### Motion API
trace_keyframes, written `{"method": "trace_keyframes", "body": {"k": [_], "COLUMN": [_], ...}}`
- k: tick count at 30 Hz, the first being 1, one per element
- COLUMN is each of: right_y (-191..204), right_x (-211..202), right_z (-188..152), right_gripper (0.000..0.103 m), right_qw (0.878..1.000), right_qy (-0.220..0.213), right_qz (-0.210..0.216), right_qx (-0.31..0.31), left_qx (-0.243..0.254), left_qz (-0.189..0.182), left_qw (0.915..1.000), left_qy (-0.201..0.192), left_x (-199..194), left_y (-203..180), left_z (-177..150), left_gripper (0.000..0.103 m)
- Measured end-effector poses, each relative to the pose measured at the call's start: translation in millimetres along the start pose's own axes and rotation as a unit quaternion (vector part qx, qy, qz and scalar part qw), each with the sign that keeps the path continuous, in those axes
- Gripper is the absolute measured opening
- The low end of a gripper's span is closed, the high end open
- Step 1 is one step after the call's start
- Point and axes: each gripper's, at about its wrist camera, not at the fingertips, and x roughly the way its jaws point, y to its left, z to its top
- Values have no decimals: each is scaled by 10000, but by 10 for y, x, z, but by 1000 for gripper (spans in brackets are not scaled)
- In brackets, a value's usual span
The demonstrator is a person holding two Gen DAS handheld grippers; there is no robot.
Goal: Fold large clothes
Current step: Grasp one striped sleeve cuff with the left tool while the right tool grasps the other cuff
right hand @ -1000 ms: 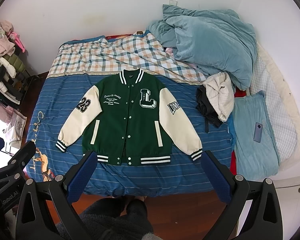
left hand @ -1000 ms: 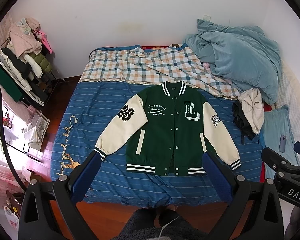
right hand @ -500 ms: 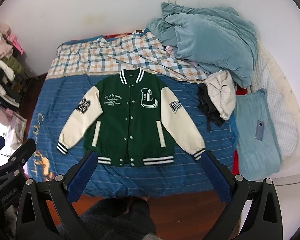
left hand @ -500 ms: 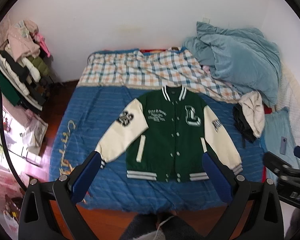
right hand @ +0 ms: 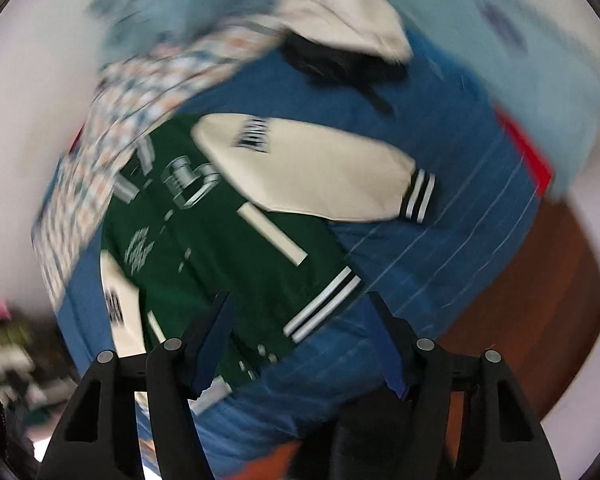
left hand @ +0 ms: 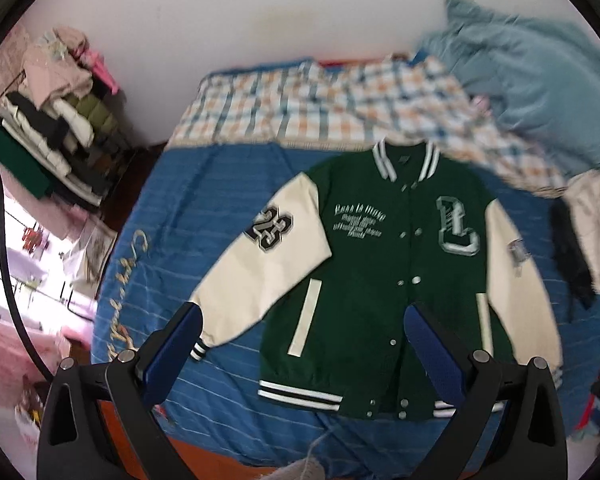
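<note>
Blue striped bedspread [left hand: 228,216], green varsity jacket [left hand: 380,280] flat below left claw [left hand: 300,350] spread wide, right claw [right hand: 300,336] narrowing, empty

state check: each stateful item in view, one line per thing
varsity jacket: flat on bed, snapped shut, sleeves spread, unfolded
left gripper: open, empty, above the jacket
right gripper: jaws closing, nothing between them
blue comforter: bunched up at bed's head

Right wrist view heavily motion-blurred: jacket [right hand: 204,240] chest lettering unreadable, its near hem hidden behind the right gripper [right hand: 300,340]. Left gripper [left hand: 300,344] finger covers jacket's right hem corner.
</note>
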Motion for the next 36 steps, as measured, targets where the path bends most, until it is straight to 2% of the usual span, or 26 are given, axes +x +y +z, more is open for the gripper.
{"method": "trace_keyframes", "body": {"k": [3,6,7,9,11,13,16,17,18,21,23,26,28,30,33,34,36], "right_y": [-628,-1330,-1368,-1737,-1867,-2022,-2038,-1983,-1935,-1763,-1593,-1140,-821,-205,741,938,1836], "right_x": [747,1545,1701,2202,2522,2842,2961,2941,2918,2836,2669,2195,1906,1534,1252,1221,1291], "right_z": [295,525,550,665,713,766,860,890,923,997,1086,1294,1439,1579,1628,1620,1531], "right_gripper": [75,76,77,78,78,81,82,74,48,20,17,16,16,16,16,16,15], "right_qw": [9971,9878,9855,9754,9650,9491,9374,9353,9353,9367,9410,9566,9626,9699,9734,9732,9690], "right_qy": [108,261,293,265,218,204,-104,-279,-426,-668,-900,-1461,-1751,-2057,-2277,-2289,-2221], "right_qz": [-70,-8,-1,97,258,501,341,240,100,-89,-144,-243,-192,-57,139,209,495], "right_qx": [748,1538,1669,2187,2600,3104,3463,3520,3511,3436,3258,2510,2060,1298,205,-17,-960], "left_qx": [59,183,186,208,236,233,220,215,196,149,81,-73,-212,-402,-819,-972,-1295], "left_qz": [346,597,617,712,777,832,877,940,947,1031,1022,974,965,955,1021,1073,1174], "left_qw": [9991,9964,9956,9930,9908,9886,9870,9867,9872,9879,9879,9886,9884,9876,9829,9802,9740], "left_qy": [235,566,687,924,1080,1229,1325,1309,1270,1152,1165,1147,1157,1181,1293,1352,1442], "left_x": [573,1122,1267,1625,1897,2180,2515,2630,2714,2906,2999,3042,3028,2989,2906,2881,2837], "left_y": [-255,-444,-483,-596,-674,-759,-865,-874,-878,-819,-757,-537,-329,-103,388,564,901], "left_z": [-69,-202,-237,-331,-389,-443,-445,-432,-406,-352,-313,-253,-228,-221,-266,-301,-406], "left_gripper": [103,103,103,103,103,103,103,103,103,103,103,103,103,103,103,103,103]}}
